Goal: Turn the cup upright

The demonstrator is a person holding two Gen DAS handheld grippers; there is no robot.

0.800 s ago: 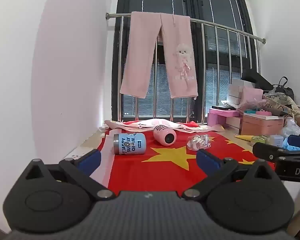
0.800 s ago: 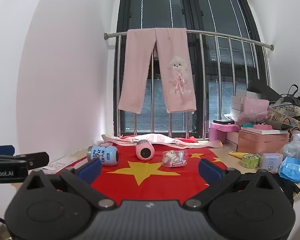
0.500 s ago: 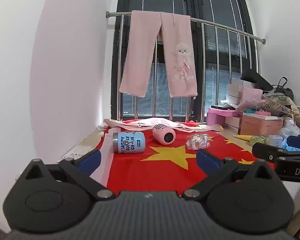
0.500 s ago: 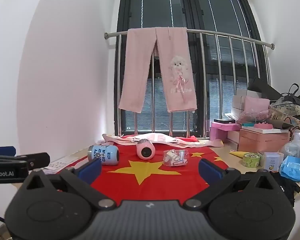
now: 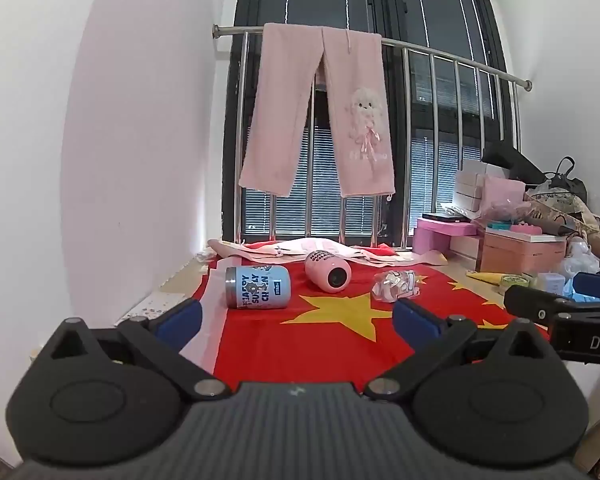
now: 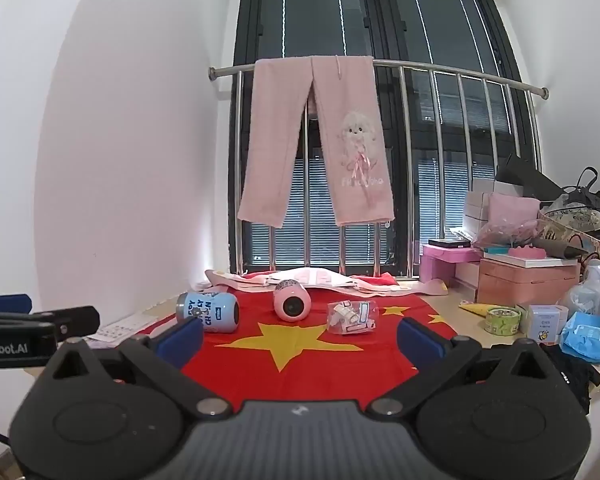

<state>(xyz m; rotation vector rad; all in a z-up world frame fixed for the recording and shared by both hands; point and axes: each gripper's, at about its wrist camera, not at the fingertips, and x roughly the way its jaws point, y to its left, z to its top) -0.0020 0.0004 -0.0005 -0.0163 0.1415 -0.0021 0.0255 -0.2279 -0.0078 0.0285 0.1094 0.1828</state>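
A blue cup [image 5: 258,286] with printed lettering lies on its side on the red flag cloth [image 5: 320,344], left of centre; it also shows in the right wrist view [image 6: 208,312]. A pink cup [image 5: 328,276] lies on its side behind it, mouth toward me, also in the right wrist view [image 6: 292,301]. My left gripper [image 5: 298,316] is open and empty, a short way in front of the cups. My right gripper [image 6: 300,334] is open and empty, further back. Each gripper shows at the edge of the other's view.
A clear plastic packet [image 5: 394,286] lies right of the pink cup. Pink boxes [image 6: 528,280], a tape roll [image 6: 502,320], blue packets [image 6: 588,336] and bags crowd the right side. A railing with hanging pink trousers [image 6: 316,148] stands behind. A white wall is at the left.
Both grippers have shifted only slightly; the cups sit a little higher in the left wrist view. Nothing was grasped or moved.
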